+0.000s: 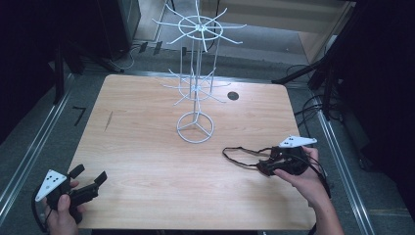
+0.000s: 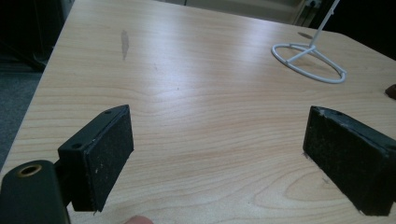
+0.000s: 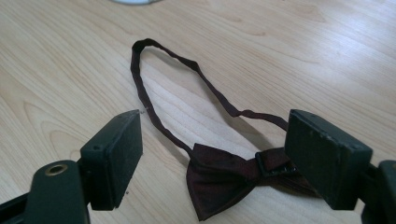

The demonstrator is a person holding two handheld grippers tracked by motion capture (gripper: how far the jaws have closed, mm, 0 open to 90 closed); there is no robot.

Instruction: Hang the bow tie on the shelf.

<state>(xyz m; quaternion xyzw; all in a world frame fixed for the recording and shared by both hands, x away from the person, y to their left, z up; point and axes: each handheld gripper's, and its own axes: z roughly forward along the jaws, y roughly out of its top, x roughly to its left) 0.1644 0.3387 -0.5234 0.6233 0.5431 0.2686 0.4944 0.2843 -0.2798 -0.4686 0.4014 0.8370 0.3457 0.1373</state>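
Dark maroon bow tie [image 3: 233,179] flat on tabletop [image 1: 147,147]; light, floppy, thin strap. Best pinched at knot. Right gripper [image 3: 224,158] fingers spread around it; left gripper [image 2: 219,163] spread, empty.

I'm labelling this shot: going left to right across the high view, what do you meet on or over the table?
Left gripper → white wire rack → bow tie's strap loop → right gripper.

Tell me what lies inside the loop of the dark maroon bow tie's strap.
Inside the dark maroon bow tie's strap loop lies bare light wooden tabletop, nothing else. The right gripper's jaws stand open around the bow, and one jaw covers its far wing.
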